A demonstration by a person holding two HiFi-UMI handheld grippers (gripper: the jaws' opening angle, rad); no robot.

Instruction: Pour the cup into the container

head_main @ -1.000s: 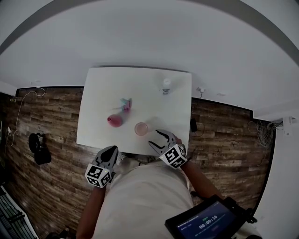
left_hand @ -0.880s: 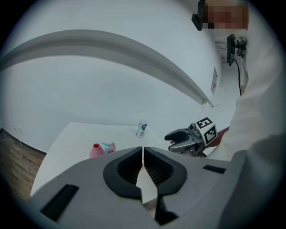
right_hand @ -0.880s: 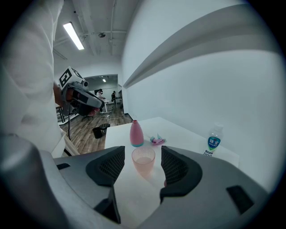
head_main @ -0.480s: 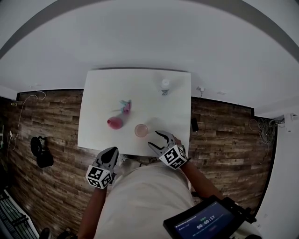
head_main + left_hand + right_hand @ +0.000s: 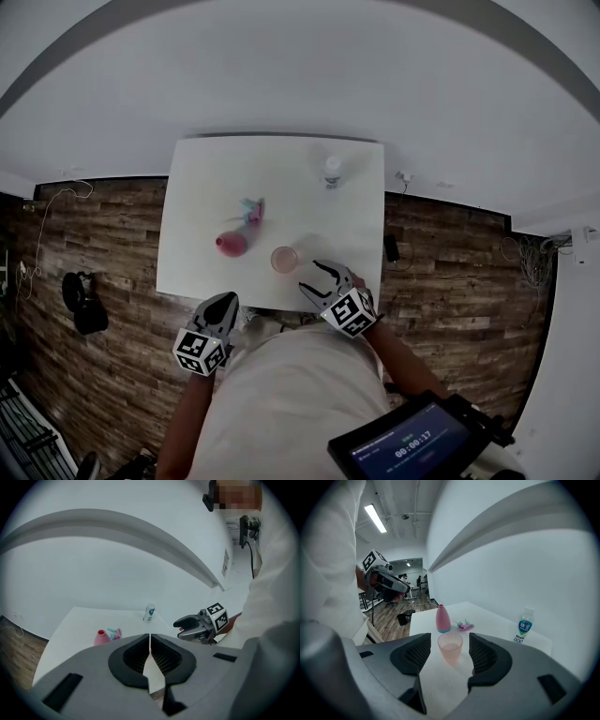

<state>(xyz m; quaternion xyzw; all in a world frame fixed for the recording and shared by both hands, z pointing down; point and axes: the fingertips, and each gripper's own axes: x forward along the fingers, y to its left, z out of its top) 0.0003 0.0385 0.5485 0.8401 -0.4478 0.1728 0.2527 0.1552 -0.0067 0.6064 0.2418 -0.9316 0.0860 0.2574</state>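
A translucent pink cup with a little liquid stands near the front edge of the white table. In the right gripper view the cup sits just ahead of my right gripper, centred on the gap, and neither pad touches it. In the head view the right gripper is open at the table's front right. A pink bottle-shaped container stands left of the cup, also seen as the container. My left gripper hangs off the front edge, and the left gripper is shut on nothing.
A small teal and pink object lies behind the container. A clear water bottle with a blue label stands at the far right of the table. Wooden floor surrounds the table, and a white wall lies beyond it.
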